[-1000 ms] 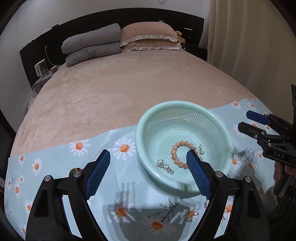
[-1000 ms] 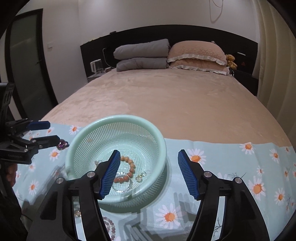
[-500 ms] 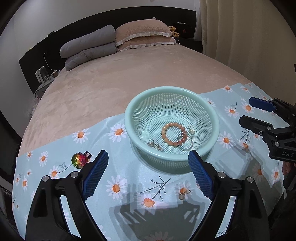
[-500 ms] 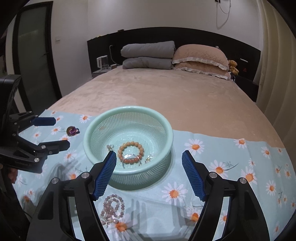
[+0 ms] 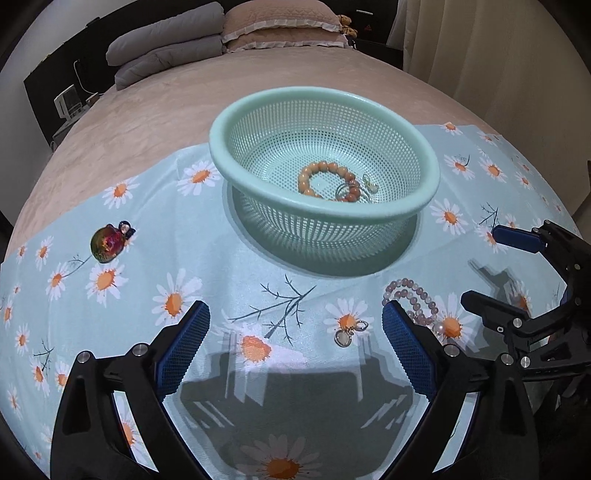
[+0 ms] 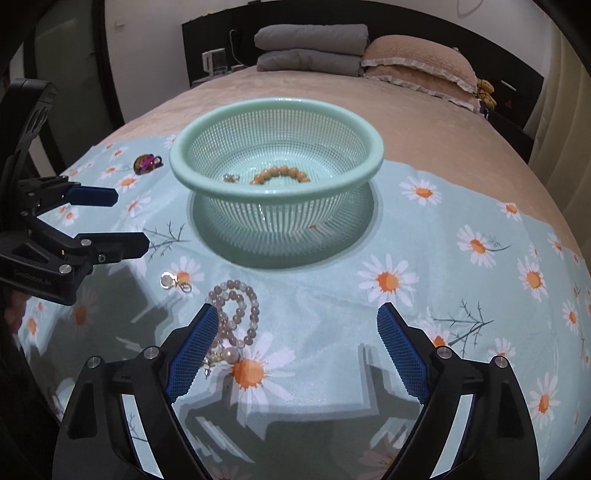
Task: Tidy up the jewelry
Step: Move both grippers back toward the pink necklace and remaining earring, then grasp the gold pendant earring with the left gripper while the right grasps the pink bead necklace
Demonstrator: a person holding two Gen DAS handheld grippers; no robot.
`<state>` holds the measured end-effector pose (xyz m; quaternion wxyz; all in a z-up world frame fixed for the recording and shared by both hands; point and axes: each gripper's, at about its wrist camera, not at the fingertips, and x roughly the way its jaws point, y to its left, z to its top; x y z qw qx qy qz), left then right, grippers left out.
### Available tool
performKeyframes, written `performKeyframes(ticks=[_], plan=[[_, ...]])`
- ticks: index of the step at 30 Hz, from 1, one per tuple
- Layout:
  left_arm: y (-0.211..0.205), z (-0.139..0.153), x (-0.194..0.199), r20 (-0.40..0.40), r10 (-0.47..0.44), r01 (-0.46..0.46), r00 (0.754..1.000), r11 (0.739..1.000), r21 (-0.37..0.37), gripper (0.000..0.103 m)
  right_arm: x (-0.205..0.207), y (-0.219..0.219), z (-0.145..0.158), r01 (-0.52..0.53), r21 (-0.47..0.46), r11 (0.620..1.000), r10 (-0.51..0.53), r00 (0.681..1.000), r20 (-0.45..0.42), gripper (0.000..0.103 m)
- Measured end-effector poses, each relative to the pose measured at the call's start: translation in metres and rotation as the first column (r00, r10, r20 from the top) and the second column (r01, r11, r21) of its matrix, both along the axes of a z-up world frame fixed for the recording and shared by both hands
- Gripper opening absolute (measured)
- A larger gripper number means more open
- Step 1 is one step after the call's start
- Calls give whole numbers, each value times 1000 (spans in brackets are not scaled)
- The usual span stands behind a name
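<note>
A mint green mesh basket (image 5: 406, 214) (image 6: 207, 181) stands on a daisy-print cloth (image 5: 221, 280) (image 6: 424, 236) and holds an orange bead bracelet (image 5: 321, 170) (image 6: 280, 171) and small silver pieces. A pink bead bracelet (image 5: 410, 295) (image 6: 236, 314) and a small silver pendant (image 5: 345, 334) (image 6: 170, 281) lie on the cloth in front of the basket. An iridescent round charm (image 5: 107, 243) (image 6: 146, 162) lies to the left. My left gripper (image 5: 295, 347) (image 6: 110, 218) is open and empty. My right gripper (image 6: 295, 347) (image 5: 495, 266) is open and empty, its left finger beside the pink bracelet.
The cloth lies on a beige bed (image 5: 184, 99) (image 6: 424, 122) with grey folded bedding (image 5: 162, 51) (image 6: 310, 48) and pink pillows (image 5: 280, 18) (image 6: 417, 62) at the head. A curtain (image 5: 498, 55) hangs at the right.
Both grippers have pulled back from the basket and dropped lower. The pink bracelet and pendant now show in front of the fingers. Both stay open.
</note>
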<state>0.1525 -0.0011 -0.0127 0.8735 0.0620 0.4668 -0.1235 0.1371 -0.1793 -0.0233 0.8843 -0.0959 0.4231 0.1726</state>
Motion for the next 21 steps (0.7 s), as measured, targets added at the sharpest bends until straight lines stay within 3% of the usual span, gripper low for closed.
performKeyframes(ticks=[9, 13, 16, 18, 21], plan=[[-12, -28, -5, 20, -43, 41, 999, 995, 88, 93, 4, 12, -29, -7, -3, 1000, 6, 999, -45, 83], [-17, -35, -3, 13, -65, 63, 998, 992, 106, 78, 12, 18, -33, -2, -35, 999, 1, 999, -52, 78], [-20, -43, -2, -15, -89, 90, 996, 992, 89, 64, 16, 22, -33, -8, -28, 1000, 6, 999, -54, 66], [-22, -46, -4, -6, -100, 100, 995, 991, 92, 62, 19, 25, -36, -16, -30, 999, 14, 998, -64, 57], [-24, -47, -7, -4, -119, 119, 993, 990, 71, 51, 17, 32, -39, -47, -36, 998, 44, 997, -56, 41]])
